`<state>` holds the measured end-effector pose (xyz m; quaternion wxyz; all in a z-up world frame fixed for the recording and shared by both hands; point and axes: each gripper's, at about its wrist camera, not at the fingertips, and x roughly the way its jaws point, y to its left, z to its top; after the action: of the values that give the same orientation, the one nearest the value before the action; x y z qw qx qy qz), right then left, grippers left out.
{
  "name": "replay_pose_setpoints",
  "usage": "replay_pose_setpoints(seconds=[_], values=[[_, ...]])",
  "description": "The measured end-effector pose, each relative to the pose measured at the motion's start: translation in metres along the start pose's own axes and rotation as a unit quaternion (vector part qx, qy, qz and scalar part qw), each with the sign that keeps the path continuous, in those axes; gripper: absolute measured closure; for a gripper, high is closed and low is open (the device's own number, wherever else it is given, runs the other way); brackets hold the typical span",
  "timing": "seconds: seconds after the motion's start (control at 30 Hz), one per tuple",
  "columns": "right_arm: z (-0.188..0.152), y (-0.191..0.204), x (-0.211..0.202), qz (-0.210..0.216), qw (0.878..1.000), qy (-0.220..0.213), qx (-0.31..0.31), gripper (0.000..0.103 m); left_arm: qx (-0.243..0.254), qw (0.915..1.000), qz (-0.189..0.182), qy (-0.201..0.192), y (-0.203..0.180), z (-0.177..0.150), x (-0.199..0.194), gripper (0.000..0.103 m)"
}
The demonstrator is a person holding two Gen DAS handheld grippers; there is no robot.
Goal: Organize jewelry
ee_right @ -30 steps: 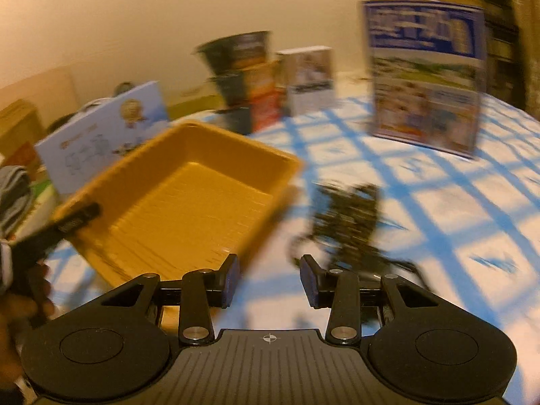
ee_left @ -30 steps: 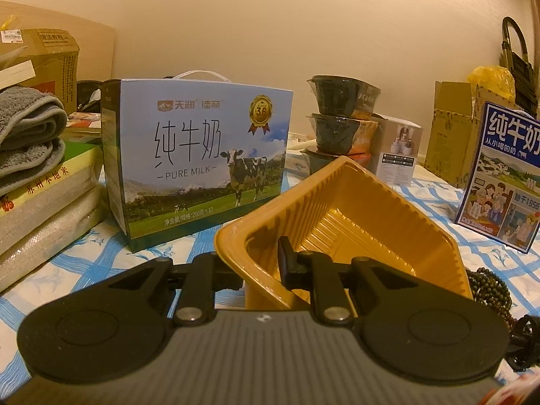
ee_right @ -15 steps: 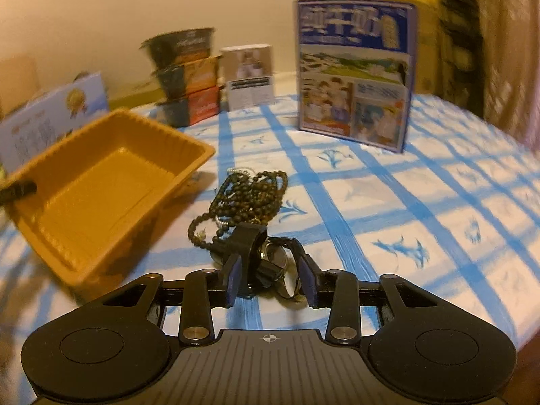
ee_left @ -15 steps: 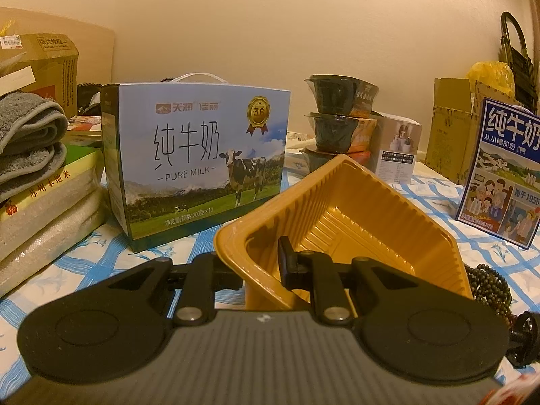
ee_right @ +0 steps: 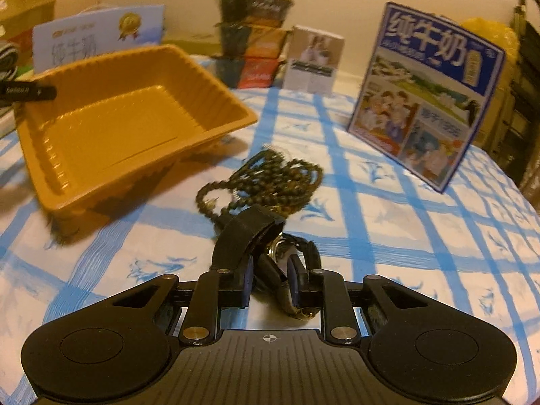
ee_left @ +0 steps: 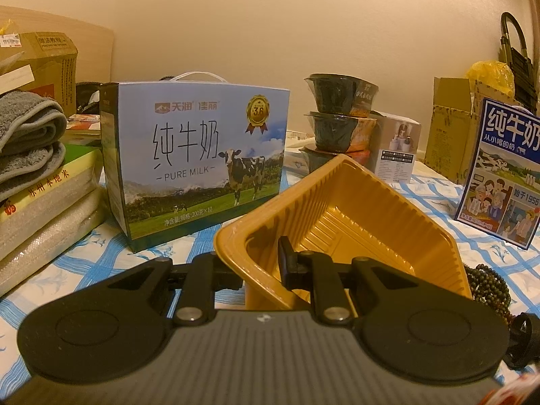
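Yellow plastic tray (ee_left: 354, 216) is tilted, its near wall clamped by the left gripper (ee_left: 260, 266). On the blue-checked cloth (ee_right: 405, 236) beside it, the right gripper (ee_right: 268, 278) is closing around a black-strapped watch (ee_right: 270, 253) — dark beads (ee_right: 270, 179) lie just behind.

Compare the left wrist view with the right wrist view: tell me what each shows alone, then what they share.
Only the left wrist view: folded grey towels at the left edge, and the left tongs clamped on the yellow tray's near rim.

Only the right wrist view: a black-strapped wristwatch between the right tongs, whose jaws are closing around it.

Both: the tray, empty; the dark bead strand on the blue-checked cloth; the pure-milk carton; the stacked black bowls.
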<state>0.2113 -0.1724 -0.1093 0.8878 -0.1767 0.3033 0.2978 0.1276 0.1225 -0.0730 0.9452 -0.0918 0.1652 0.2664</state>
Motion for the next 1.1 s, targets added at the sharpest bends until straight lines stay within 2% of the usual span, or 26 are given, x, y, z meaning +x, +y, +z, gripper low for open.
replay_pose_setpoints(seconds=[0.13, 0.2, 0.27, 0.33, 0.5, 0.7, 0.77, 0.83, 0.9, 1.1], values=[[0.006, 0.007, 0.007, 0.021, 1.000, 0.010, -0.010, 0.080, 0.001, 1.0000, -0.001, 0.000, 0.000, 0.000, 0.000, 0.086], [0.009, 0.011, 0.015, 0.034, 0.999, 0.029, -0.009, 0.080, -0.001, 1.0000, 0.000, 0.002, 0.000, 0.000, 0.000, 0.086], [0.012, 0.014, 0.021, 0.032, 0.999, 0.040, -0.005, 0.080, -0.002, 1.0000, -0.001, 0.002, -0.001, 0.000, 0.000, 0.086], [0.013, 0.013, 0.022, 0.027, 0.998, 0.045, 0.016, 0.084, -0.001, 1.0000, -0.001, 0.002, 0.000, 0.000, 0.000, 0.086], [0.009, 0.008, 0.008, 0.031, 0.996, 0.061, 0.062, 0.084, -0.002, 1.0000, -0.001, 0.002, 0.000, 0.000, 0.001, 0.086], [-0.014, -0.001, -0.022, 0.035, 0.989, 0.078, 0.122, 0.084, -0.001, 1.0000, -0.001, 0.002, 0.000, 0.000, 0.000, 0.086], [-0.016, -0.004, -0.029, 0.035, 0.987, 0.078, 0.137, 0.082, -0.001, 1.0000, -0.001, 0.002, 0.000, 0.000, 0.000, 0.086], [-0.015, -0.006, -0.031, 0.034, 0.986, 0.072, 0.145, 0.067, -0.002, 1.0000, -0.001, 0.002, 0.000, 0.000, 0.000, 0.086], [-0.010, -0.007, -0.030, 0.032, 0.986, 0.061, 0.149, 0.060, -0.001, 1.0000, -0.001, 0.002, 0.000, 0.000, 0.000, 0.085], [-0.002, -0.005, -0.011, 0.017, 0.986, 0.063, 0.151, 0.061, 0.000, 1.0000, -0.001, 0.002, 0.000, 0.000, 0.000, 0.085]])
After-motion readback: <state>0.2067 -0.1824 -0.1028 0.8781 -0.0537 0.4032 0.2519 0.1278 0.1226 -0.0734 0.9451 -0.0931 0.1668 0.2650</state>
